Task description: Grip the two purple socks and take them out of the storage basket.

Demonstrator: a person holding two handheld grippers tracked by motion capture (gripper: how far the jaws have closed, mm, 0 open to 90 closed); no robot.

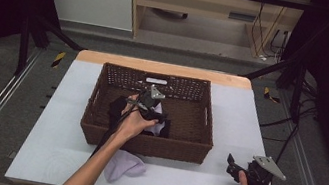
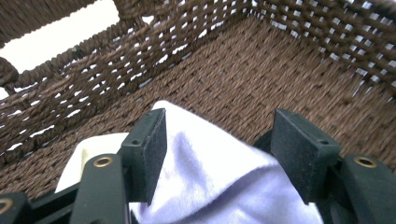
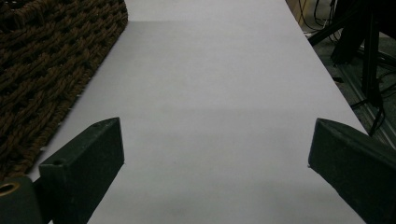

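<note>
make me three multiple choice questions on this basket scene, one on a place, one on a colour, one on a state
1. Where is the left gripper?
A. inside the wicker basket
B. on the floor
C. beside the right gripper

2. What colour is the cloth between the left gripper's jaws?
A. red
B. pale lilac
C. dark green

3. How do the right gripper's jaws stand?
A. shut on a sock
B. shut on the basket rim
C. open, nothing between them

Answers:
1 A, the high view shows that hand reaching over the near wall into the basket.
2 B, the left gripper view shows light lilac cloth lying on the woven bottom.
3 C, the right gripper view shows bare table between its wide-apart jaws.
</note>
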